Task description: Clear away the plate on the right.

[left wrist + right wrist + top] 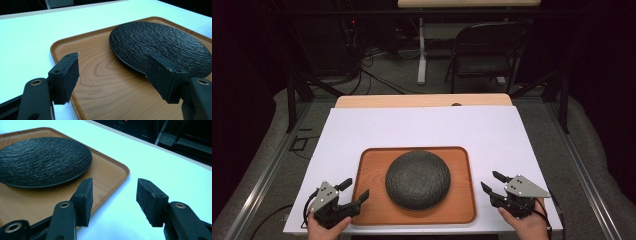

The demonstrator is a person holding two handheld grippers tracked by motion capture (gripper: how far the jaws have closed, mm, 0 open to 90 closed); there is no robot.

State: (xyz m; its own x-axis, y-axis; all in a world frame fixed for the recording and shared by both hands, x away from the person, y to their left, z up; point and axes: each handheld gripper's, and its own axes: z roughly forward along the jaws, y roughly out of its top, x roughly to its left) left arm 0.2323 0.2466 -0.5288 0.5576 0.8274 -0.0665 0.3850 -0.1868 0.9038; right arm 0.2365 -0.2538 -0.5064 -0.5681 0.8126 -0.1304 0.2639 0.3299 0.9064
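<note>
A wooden tray (371, 167) lies on the white sheet (427, 125), near its front edge. A round black plate (418, 179) with a rough rippled surface rests in the middle of it. My left gripper (355, 190) is at the tray's front left corner, open, with nothing between its pads. In the left gripper view its jaws (113, 58) span the bare wood (100, 75) beside the plate (160, 42). My right gripper (491, 181) stands open over the white sheet just right of the tray. In the right gripper view (115, 182) the tray's corner (110, 173) and the plate (42, 160) lie left of it.
The white sheet covers a wooden table whose far edge (422, 101) shows beyond it. Metal rails (267, 170) run along both sides of the table. A dark folding chair (487, 50), a table leg and loose cables stand on the floor behind.
</note>
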